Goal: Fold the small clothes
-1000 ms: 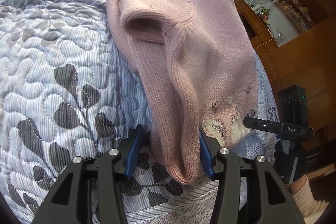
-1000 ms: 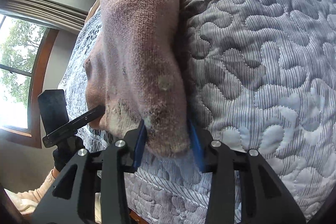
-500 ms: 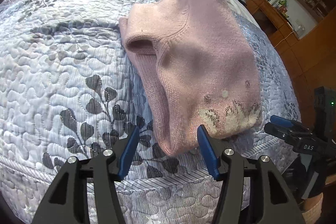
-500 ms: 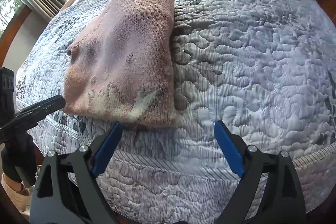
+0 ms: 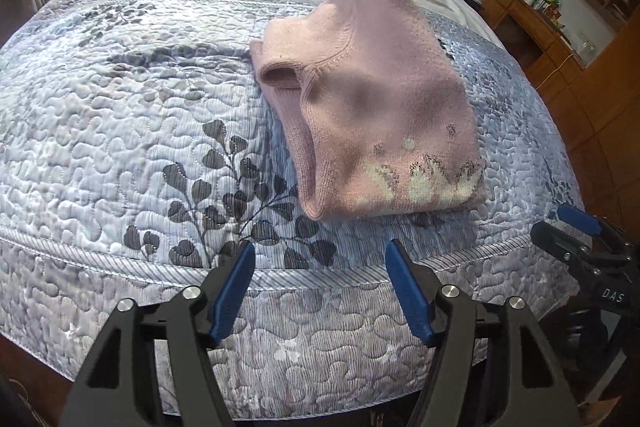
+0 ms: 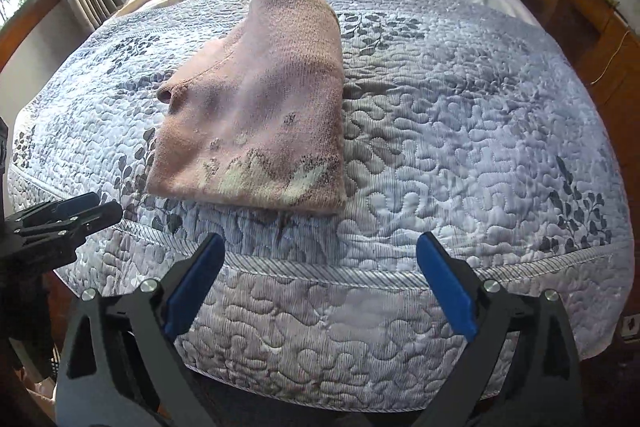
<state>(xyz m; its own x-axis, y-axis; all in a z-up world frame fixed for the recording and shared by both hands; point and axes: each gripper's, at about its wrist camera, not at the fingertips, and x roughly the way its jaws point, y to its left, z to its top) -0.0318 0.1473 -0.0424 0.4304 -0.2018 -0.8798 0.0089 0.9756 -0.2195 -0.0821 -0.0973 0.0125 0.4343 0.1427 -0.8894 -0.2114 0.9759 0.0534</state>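
On the quilted bedspread point(image 5: 120, 131) lies a folded pink sweater point(image 5: 376, 123); left gripper point(image 5: 320, 267) and right gripper point(image 6: 320, 259), lettered "DAS", both gape empty.

A small pink knit sweater point(image 5: 372, 99) lies folded on the quilted bedspread point(image 5: 120, 131). Its pale-patterned hem faces the bed's near edge

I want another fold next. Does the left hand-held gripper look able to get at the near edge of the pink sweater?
Probably yes. The left hand-held gripper is open and empty, just short of the pink sweater, with only bare quilt between them.
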